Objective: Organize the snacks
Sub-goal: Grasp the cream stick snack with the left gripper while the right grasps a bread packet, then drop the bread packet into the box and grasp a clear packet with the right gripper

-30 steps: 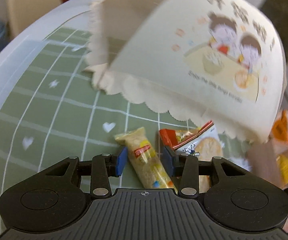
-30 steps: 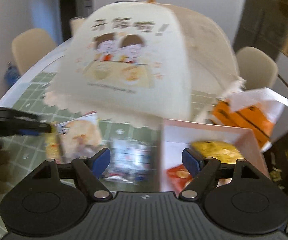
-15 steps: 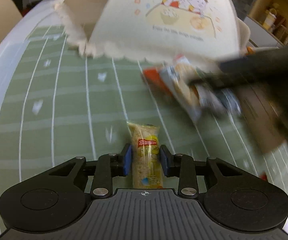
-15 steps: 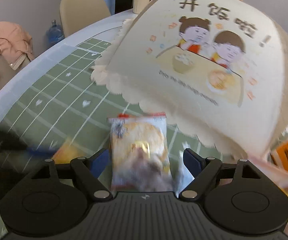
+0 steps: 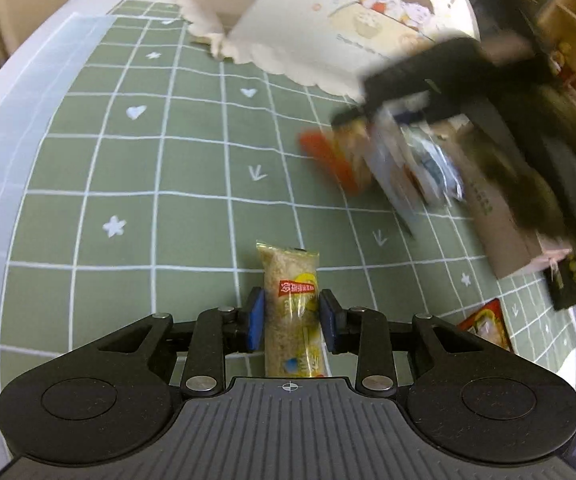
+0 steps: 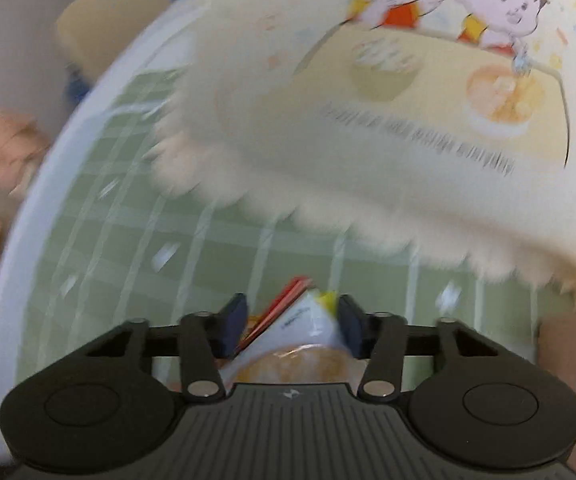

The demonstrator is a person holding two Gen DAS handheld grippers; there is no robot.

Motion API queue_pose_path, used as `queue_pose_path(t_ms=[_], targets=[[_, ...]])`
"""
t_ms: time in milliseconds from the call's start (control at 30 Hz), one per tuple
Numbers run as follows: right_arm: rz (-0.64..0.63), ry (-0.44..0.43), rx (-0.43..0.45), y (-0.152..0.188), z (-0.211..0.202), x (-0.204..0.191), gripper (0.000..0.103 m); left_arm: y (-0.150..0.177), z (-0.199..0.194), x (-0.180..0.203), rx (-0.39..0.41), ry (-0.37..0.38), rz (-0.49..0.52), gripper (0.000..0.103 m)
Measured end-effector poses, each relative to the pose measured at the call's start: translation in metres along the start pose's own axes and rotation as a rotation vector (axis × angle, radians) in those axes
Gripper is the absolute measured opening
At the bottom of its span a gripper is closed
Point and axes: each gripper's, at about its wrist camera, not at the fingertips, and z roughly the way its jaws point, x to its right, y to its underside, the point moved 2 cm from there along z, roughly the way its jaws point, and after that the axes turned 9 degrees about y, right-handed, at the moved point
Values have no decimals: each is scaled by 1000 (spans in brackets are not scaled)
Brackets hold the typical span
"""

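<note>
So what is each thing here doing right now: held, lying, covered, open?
left gripper: shut on the rice bar.
rice bar: clamped between blue pads, above the green cloth.
right gripper: jaws closing on a cracker packet.
cracker packet: crumpled between the pads.
food cover: standing on the table, down.
cardboard box: on the cloth; contents hidden.

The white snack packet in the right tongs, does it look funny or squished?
Yes. The white snack packet is bunched into a peak between the closing right tongs, with its red edge folded up. The picture is blurry, so I cannot tell if it is torn.
</note>
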Motion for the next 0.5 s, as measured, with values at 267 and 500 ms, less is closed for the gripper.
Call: queue_pose_path(t_ms=[267, 500], targets=[[-91, 17, 127, 103, -74, -12, 45, 2, -2, -2, 13, 7, -17, 34], [160, 259, 191, 101, -75, 46, 65, 4, -3, -4, 20, 8, -32, 34]])
